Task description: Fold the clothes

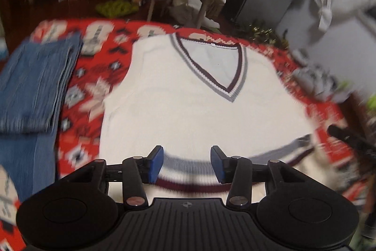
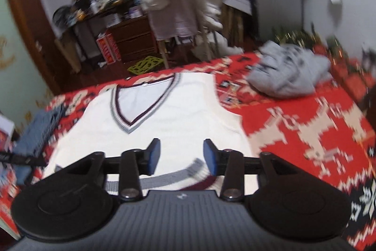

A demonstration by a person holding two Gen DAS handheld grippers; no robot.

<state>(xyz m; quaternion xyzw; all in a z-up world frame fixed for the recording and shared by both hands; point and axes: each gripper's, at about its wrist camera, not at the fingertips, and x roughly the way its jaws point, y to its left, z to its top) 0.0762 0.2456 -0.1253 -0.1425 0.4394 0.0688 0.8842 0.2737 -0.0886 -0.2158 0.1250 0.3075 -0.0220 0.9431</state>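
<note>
A cream knitted sleeveless V-neck vest (image 1: pixel 188 105) trimmed with maroon and grey stripes lies flat on a red patterned knit blanket (image 1: pixel 94 77), neckline toward twelve o'clock and striped hem toward six. The left gripper (image 1: pixel 186 162) sits over the hem's middle, blue-padded jaws spread wide with nothing between them. The right gripper (image 2: pixel 181 158) hovers over the hem's right corner, jaws likewise wide and empty. Folded blue denim jeans (image 1: pixel 35 86) rest at nine o'clock of the vest; a crumpled grey garment (image 2: pixel 291 69) lies at two o'clock.
</note>
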